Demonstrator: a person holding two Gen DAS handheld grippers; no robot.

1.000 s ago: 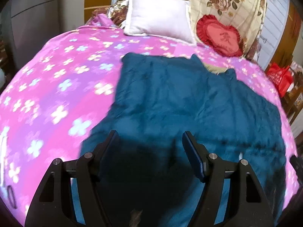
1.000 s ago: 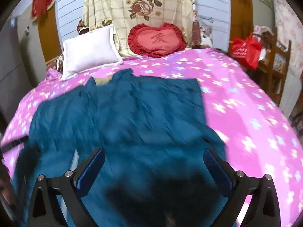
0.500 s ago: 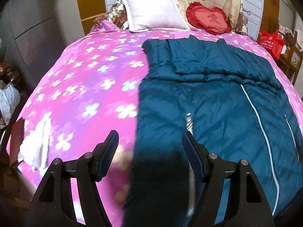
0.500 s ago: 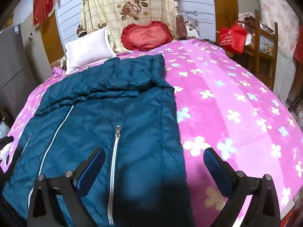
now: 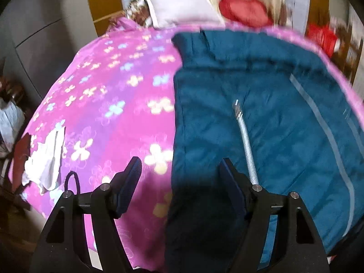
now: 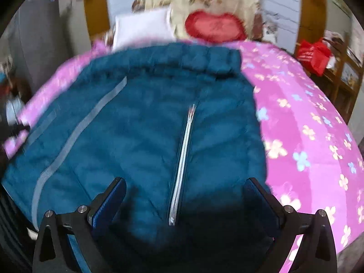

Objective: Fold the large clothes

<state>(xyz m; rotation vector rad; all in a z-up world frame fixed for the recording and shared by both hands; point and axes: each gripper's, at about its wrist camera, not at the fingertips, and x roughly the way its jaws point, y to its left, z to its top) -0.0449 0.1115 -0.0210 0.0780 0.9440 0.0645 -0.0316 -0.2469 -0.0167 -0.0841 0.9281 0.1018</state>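
A large teal padded jacket (image 5: 261, 113) lies spread on the pink flowered bed (image 5: 109, 104), its far part folded over near the pillows. Silver pocket zippers (image 6: 182, 159) and a grey front zip strip (image 6: 75, 136) run along it. My left gripper (image 5: 180, 175) is open and empty, above the jacket's left edge at the near end of the bed. My right gripper (image 6: 185, 193) is open wide and empty, above the near hem of the jacket (image 6: 147, 125), astride a pocket zipper.
A white pillow (image 6: 142, 26) and a red heart cushion (image 6: 215, 28) lean at the head of the bed. A white cloth (image 5: 46, 161) and a dark hair tie (image 5: 72, 180) lie at the bed's near left corner. A red bag (image 6: 315, 54) hangs at the right.
Both grippers have pulled back from over the jacket toward the foot of the bed. The views now show the near hem and pocket zippers. Both stay open.
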